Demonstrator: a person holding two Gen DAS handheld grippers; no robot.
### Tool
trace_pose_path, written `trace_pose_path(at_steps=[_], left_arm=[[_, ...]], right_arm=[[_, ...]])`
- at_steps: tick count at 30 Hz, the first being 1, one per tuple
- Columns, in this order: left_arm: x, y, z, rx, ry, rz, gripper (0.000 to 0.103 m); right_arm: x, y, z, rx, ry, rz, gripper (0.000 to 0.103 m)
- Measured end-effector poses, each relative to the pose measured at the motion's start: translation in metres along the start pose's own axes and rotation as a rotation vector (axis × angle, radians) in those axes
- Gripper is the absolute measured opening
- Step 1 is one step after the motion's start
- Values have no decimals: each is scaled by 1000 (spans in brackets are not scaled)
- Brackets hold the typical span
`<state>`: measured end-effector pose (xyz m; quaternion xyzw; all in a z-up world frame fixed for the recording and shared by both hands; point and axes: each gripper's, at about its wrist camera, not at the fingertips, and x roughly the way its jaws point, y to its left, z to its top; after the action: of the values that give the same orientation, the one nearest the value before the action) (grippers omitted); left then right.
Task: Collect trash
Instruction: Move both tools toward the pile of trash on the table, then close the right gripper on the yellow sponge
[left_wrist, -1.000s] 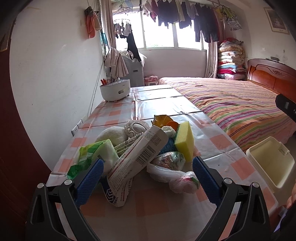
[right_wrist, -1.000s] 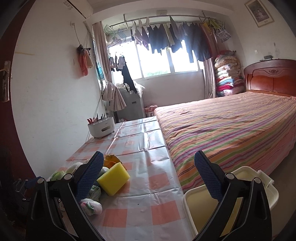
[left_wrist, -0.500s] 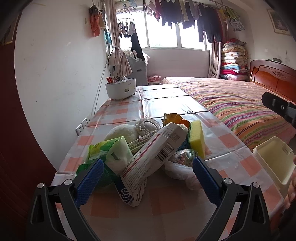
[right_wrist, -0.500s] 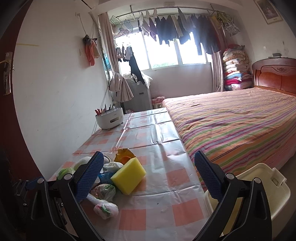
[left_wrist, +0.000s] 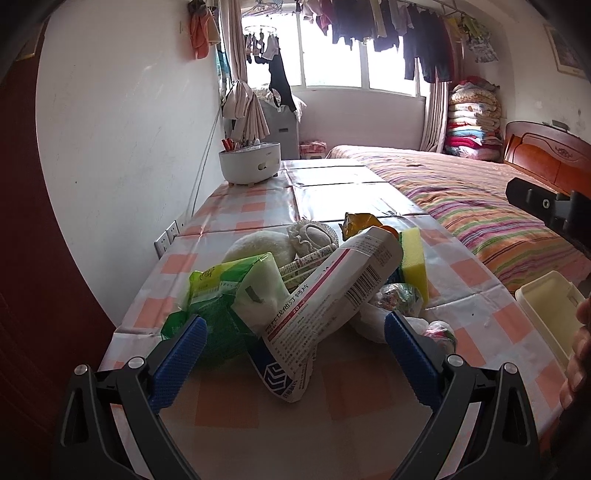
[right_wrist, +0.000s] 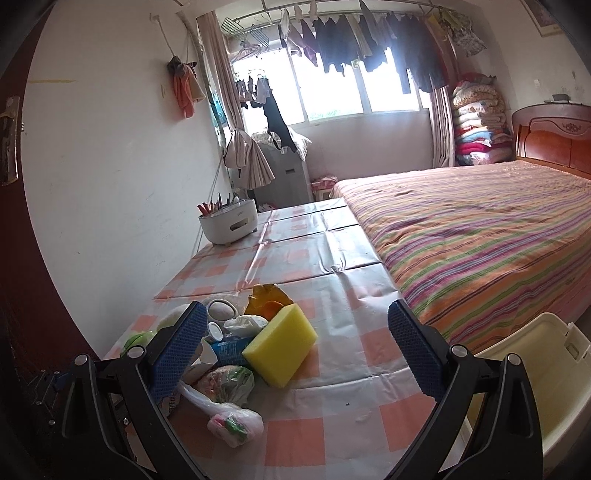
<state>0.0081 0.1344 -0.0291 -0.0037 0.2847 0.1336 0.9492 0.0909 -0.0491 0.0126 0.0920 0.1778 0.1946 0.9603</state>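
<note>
Left wrist view: the left claw (left_wrist: 293, 330) gapes wide and empty around the near end of the crumpled medicine box (left_wrist: 332, 291), atop a trash heap on the glossy checked surface (left_wrist: 332, 199). Closing squarely across its flat cardboard sides should hold; the slick green packet (left_wrist: 229, 291) beside it may snag. The right claw (right_wrist: 297, 328), also wide and empty, frames the spongy yellow block (right_wrist: 280, 345); the cream plastic bin (right_wrist: 532, 365) waits off the right edge.

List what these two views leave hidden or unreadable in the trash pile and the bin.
- Medicine box: in the left wrist view, its small print is too fine to read.
- Beige bin: its inside is cut off by the right tool's finger in the right wrist view and by the frame edge in the left.
- Green packet: its lower part is hidden behind the left tool finger.
</note>
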Motion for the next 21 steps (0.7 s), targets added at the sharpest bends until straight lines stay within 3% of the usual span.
trace_pose_path(at_steps=[12, 21], left_arm=[[9, 12, -7, -27, 31, 6, 94], [16, 16, -10, -35, 43, -8, 94]], right_arm=[[11, 0, -1, 51, 26, 59, 97], [30, -11, -1, 144, 107, 88, 97]])
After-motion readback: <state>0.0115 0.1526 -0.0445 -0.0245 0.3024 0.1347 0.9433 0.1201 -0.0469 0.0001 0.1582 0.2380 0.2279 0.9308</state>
